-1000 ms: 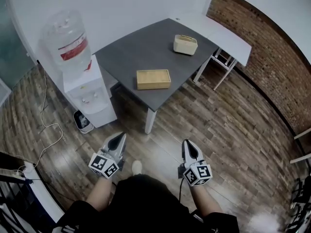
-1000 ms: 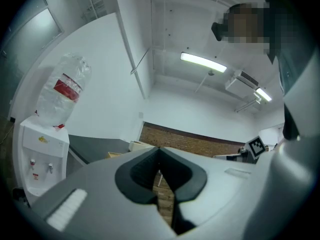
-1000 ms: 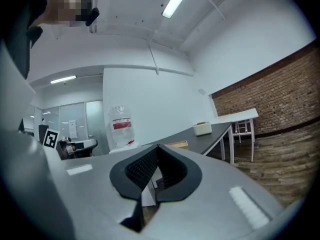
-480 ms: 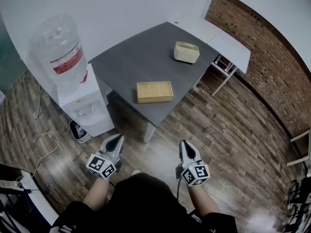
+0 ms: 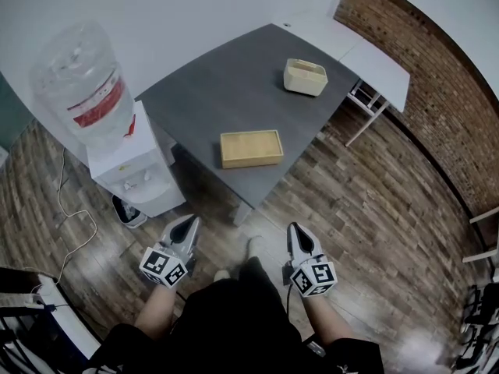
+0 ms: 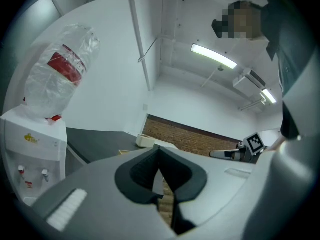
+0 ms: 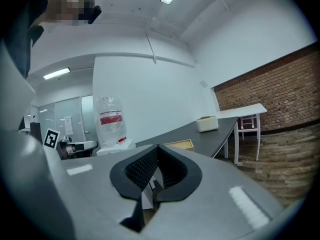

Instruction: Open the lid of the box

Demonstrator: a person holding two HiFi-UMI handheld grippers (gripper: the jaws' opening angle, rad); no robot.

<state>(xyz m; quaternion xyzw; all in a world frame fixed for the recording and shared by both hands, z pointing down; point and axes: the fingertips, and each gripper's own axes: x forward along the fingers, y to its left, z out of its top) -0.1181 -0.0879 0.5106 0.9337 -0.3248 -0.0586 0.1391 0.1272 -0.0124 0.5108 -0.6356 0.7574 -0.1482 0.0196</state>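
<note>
A flat wooden box (image 5: 251,148) lies near the front corner of a dark grey table (image 5: 218,92). A cream box with a lid (image 5: 305,77) stands farther back on the same table. Both grippers hang low over the wooden floor, well short of the table. My left gripper (image 5: 189,223) is shut with nothing in it, and so is my right gripper (image 5: 297,231). In the left gripper view the shut jaws meet in front of the cream box (image 6: 146,141). The right gripper view shows the cream box (image 7: 207,124) and the wooden box (image 7: 180,144) past its shut jaws.
A water dispenser (image 5: 97,100) with a large bottle stands against the table's left side. A white table (image 5: 374,53) adjoins the far right, with a brick wall (image 5: 437,76) behind. A cable (image 5: 74,224) runs over the floor at left.
The table and boxes have slid slightly nearer and rightward in the head view as the person steps forward. Both grippers stay shut and low.
</note>
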